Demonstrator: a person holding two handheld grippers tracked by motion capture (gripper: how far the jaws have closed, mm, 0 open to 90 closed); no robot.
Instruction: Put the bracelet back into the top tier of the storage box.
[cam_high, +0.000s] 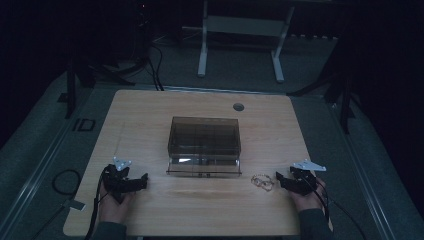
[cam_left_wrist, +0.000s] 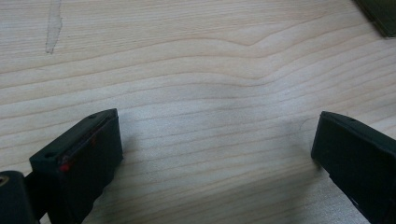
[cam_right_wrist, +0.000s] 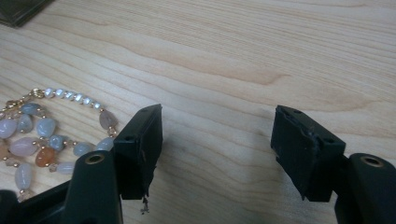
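Both the left gripper (cam_high: 142, 181) and right gripper (cam_high: 281, 179) are held wide open and empty on the pale wooden table (cam_high: 200, 210); a pastel stone-and-pearl beaded bracelet (cam_right_wrist: 42, 135) lies just beside the right one.

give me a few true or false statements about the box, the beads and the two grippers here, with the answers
1. The right gripper has its jaws open with bare wood between them. True.
2. The bead bracelet is held in the left gripper. False: it lies loose on the table, beside the right gripper's jaw; the left gripper is open over bare wood.
3. The smoky clear box sits near the middle of the table, between the two grippers and farther from the person. True.
4. The bracelet is inside the box. False: it lies on the tabletop, off the box's front right corner.
5. The bracelet mixes small white beads with larger pale stones. True.
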